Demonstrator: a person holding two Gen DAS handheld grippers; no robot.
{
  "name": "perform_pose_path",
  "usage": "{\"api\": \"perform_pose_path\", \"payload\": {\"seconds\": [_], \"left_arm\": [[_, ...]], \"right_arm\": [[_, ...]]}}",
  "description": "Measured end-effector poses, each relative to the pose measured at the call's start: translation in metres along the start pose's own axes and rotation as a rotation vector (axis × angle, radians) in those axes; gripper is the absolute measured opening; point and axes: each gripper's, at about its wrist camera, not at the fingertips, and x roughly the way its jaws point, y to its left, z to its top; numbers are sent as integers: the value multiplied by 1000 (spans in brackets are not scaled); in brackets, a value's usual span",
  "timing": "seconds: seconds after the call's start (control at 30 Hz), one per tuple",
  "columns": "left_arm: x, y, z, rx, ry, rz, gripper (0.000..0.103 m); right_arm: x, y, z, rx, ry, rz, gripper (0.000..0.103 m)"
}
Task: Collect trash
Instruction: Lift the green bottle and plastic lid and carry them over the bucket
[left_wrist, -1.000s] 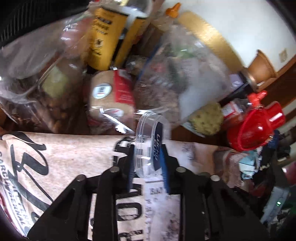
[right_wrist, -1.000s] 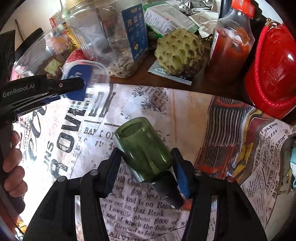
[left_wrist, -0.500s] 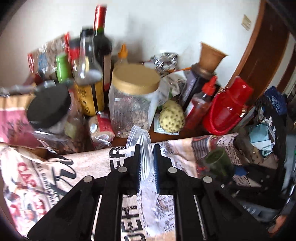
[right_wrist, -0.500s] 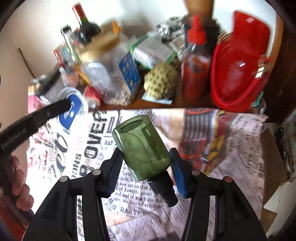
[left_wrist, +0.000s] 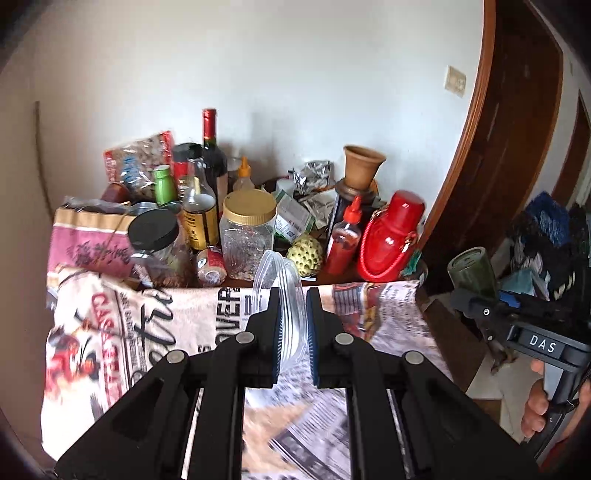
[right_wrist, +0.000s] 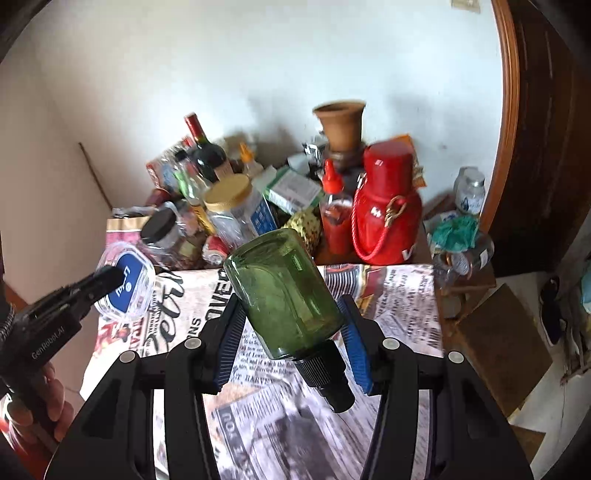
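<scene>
My left gripper (left_wrist: 290, 314) is shut on a clear plastic container (left_wrist: 282, 295) with a blue label, held edge-on above the newspaper-covered table (left_wrist: 147, 332). It shows in the right wrist view (right_wrist: 125, 286) at the left, with the left gripper (right_wrist: 107, 277) on it. My right gripper (right_wrist: 291, 314) is shut on a green bottle (right_wrist: 284, 291), base forward, black cap toward the camera. That bottle (left_wrist: 472, 271) and the right gripper (left_wrist: 476, 295) show at the right of the left wrist view, past the table's right edge.
Crowded at the back of the table: a wine bottle (left_wrist: 212, 155), a gold-lidded jar (left_wrist: 249, 232), a black-lidded jar (left_wrist: 155, 240), a red sauce bottle (left_wrist: 341, 240), a red flask (left_wrist: 391, 236), a clay vase (left_wrist: 360, 166). A dark wooden door frame (left_wrist: 498, 147) stands right.
Both grippers have lifted and pulled back from the table with their items still held; the view has widened from close on the jars to the whole table and wall.
</scene>
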Motion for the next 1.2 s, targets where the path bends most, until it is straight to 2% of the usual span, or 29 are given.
{"api": "perform_pose_path", "payload": {"seconds": [0.13,0.4,0.7,0.87,1.03,1.2], "left_arm": [[-47,-15,-13,-41,-51,7,11],[-123,-29,-30,-13,-129,37,11],[-200,-9,-70,18,-190,-25,11],[-243,17,-114,46,-170,-69,11],[-284,42,-164,61,-133,-83,11],[-320,62,-208,77,-91,-118,11]], "right_arm": [[-25,-2,-10,-46,-26,16,48],[-86,-3,-36,-70,-82,10,48],[-144,36,-78,-35,-159,-2,48],[-172,79,-121,-29,-177,-50,48],[-199,120,-174,-5,-184,-53,48],[-212,148,-227,41,-143,-76,48]]}}
